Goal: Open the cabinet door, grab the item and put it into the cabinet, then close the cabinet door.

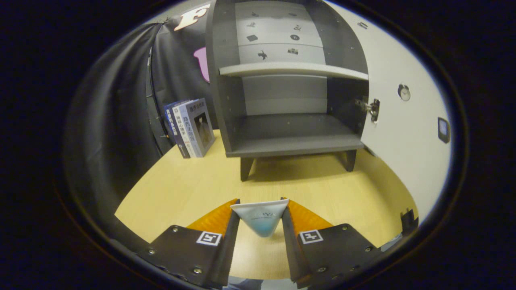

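Between the jaws (260,213), in the gripper view, sits a small white tube (260,217) with a pale blue lower end, its wide flat end uppermost and its body narrowing downward. Both fingers (219,219) press against its sides, so the jaws are clenched on the tube and it hangs above the bench (181,189) rather than resting on it. The jaws point level and straight ahead toward the cabinet (290,80), held above the near part of the light wooden bench, with each finger carrying a small square black-and-white marker on its top face. Beyond the fingers, well apart from the tube, the dark grey cabinet stands on short legs on the bench. Its white door (403,112) is swung fully open to the right, with a metal hinge (371,108) showing at the cabinet's right edge, and a round knob (404,92) sits on the door. Inside, a pale shelf (294,70) splits the cabinet into an upper and a lower compartment; the lower compartment has a bare dark floor, and the back panel above the shelf carries several small dark marks. To the left of the cabinet, a few books (191,127) stand upright on the bench, leaning against the black cloth wall (121,100).
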Available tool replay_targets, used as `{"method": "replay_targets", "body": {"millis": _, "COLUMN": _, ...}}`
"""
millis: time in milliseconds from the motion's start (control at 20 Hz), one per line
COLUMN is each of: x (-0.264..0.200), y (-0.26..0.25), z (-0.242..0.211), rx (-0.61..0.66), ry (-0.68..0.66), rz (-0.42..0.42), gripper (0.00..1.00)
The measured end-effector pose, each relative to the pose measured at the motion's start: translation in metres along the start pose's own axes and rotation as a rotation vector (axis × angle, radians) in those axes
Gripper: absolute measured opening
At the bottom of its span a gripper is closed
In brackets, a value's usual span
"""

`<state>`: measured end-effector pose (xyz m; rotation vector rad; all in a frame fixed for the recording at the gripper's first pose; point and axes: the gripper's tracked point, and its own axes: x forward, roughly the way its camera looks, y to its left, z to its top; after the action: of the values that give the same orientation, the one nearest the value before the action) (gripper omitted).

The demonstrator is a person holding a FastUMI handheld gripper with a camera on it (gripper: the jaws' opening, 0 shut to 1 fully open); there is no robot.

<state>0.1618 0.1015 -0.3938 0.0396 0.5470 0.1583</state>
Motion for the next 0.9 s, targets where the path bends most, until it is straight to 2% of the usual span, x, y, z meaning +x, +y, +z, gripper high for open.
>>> {"method": "replay_targets", "body": {"millis": 300, "x": -0.019, "y": -0.02, "z": 0.117, "rx": 0.038, "ry": -0.13, "rz": -0.014, "gripper": 0.56}}
{"method": "replay_targets", "body": {"millis": 550, "x": -0.033, "y": -0.027, "z": 0.235, "rx": -0.002, "ry": -0.294, "rz": 0.007, "gripper": 0.55}}
{"method": "replay_targets", "body": {"millis": 750, "x": -0.013, "y": -0.035, "z": 0.308, "rx": -0.045, "ry": -0.391, "rz": 0.004, "gripper": 0.55}}
{"method": "replay_targets", "body": {"millis": 900, "x": 0.013, "y": -0.039, "z": 0.339, "rx": -0.032, "ry": -0.424, "rz": 0.012, "gripper": 0.55}}
